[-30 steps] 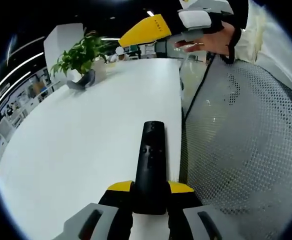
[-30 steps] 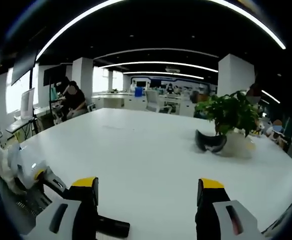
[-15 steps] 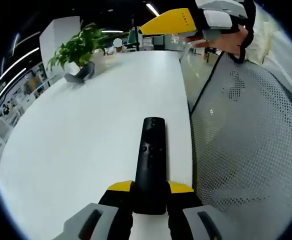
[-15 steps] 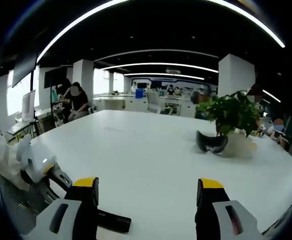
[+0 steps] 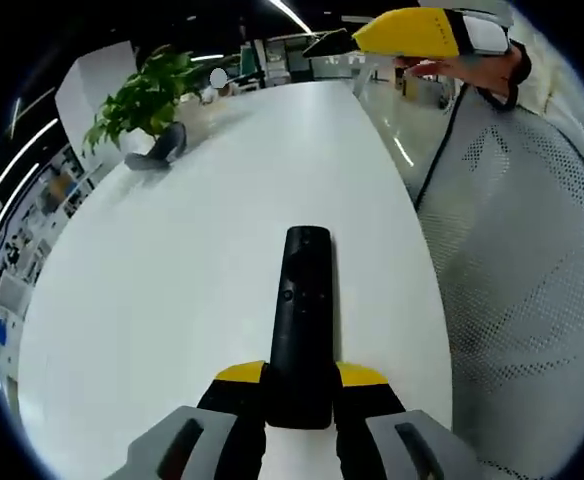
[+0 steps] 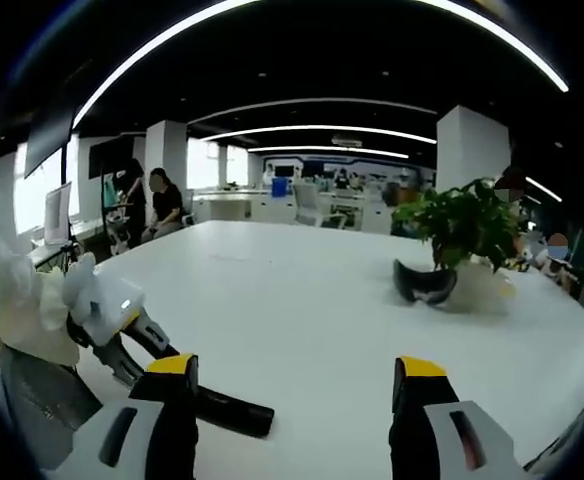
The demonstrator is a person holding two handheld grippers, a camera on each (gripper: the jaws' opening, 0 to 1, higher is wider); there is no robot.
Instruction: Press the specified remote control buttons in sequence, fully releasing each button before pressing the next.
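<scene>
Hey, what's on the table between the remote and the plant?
Nothing. In the left gripper view, only bare white table lies between the remote and the plant with the dark object at its base.

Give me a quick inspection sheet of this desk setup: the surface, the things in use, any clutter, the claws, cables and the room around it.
Surface: white table, bare in the middle.
Job's things: black remote control, clamped at its near end.
Clutter: potted plant with a dark headset-like object beside it.
Claws: left claw shut on the remote control; right claw open, holding nothing.
Cables: black cable hanging from the right hand's tool.
Surroundings: open office with ceiling strip lights; people standing at the far side; mesh chair back.
</scene>
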